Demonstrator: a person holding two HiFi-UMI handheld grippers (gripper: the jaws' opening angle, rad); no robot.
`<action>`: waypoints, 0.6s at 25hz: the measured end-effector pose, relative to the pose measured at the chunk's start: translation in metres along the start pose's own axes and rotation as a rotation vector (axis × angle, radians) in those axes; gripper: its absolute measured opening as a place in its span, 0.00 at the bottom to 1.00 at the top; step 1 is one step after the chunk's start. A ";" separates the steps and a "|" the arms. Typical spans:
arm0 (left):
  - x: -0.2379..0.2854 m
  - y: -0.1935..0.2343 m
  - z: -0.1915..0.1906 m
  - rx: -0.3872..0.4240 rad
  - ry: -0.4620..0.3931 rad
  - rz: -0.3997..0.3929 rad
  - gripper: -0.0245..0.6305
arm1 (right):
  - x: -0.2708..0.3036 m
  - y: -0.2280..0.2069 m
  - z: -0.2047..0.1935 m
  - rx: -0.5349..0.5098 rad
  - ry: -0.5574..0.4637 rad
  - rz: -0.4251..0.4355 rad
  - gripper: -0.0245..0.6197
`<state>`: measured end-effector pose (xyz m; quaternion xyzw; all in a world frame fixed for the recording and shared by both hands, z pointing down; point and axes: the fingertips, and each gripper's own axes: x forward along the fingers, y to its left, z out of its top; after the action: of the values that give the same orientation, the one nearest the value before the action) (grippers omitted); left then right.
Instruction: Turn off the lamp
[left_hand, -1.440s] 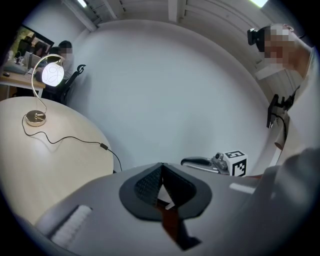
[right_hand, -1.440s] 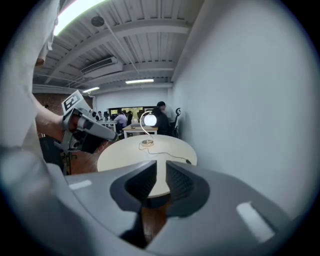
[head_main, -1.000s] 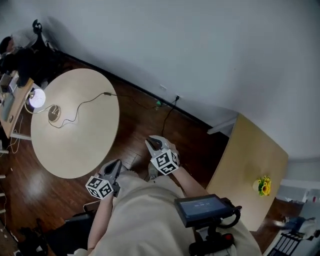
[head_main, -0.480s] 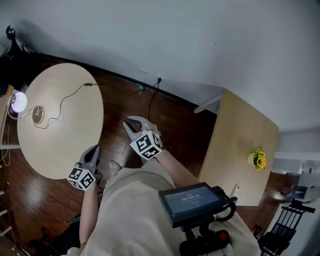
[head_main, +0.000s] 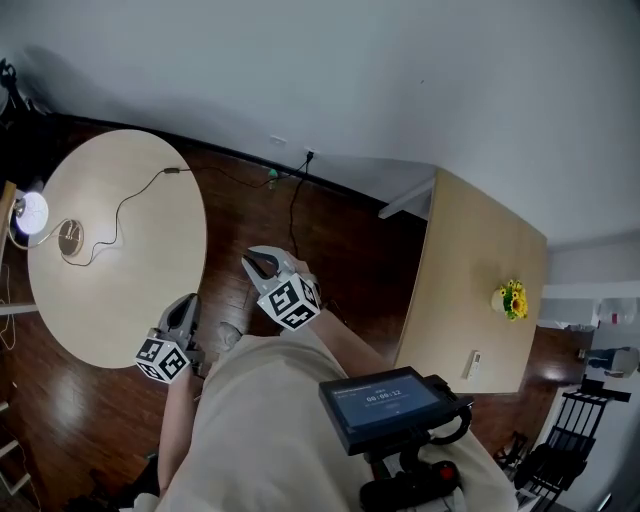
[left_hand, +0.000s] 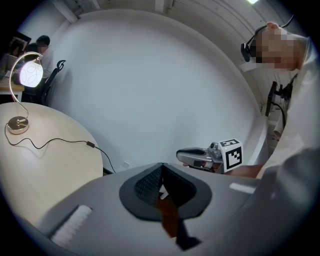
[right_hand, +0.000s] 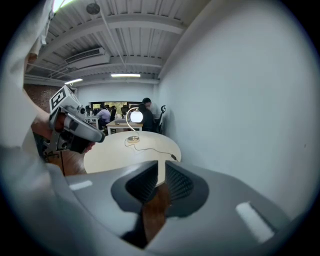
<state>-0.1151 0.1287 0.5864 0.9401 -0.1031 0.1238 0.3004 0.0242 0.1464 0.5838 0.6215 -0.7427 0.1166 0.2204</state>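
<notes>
both grippers hang close to the person's body, likely because the reach hasn't begun. the left gripper (head_main: 185, 306) has its fingers pressed together, empty; the right gripper (head_main: 262, 263) shows a narrow slit that has just been closing on nothing. open floor (head_main: 330, 230) leads to the round counter (head_main: 130, 290). the lit lamp (head_main: 30, 213) stands at its far edge, its cord (head_main: 120, 205) trailing across.

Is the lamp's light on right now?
Yes, the shade of the lamp glows bright white above the round table in the left gripper view.
</notes>
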 end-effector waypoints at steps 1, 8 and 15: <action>0.001 0.000 -0.002 -0.002 0.005 -0.011 0.04 | 0.000 0.002 -0.002 0.008 0.005 -0.003 0.10; 0.004 0.002 -0.009 0.000 0.049 -0.063 0.04 | 0.006 0.017 -0.011 0.076 0.028 -0.018 0.09; 0.010 0.004 -0.011 0.009 0.082 -0.097 0.04 | 0.003 0.019 -0.015 0.091 0.037 -0.056 0.09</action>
<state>-0.1080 0.1308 0.6001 0.9394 -0.0442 0.1481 0.3059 0.0080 0.1538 0.6002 0.6490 -0.7147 0.1559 0.2088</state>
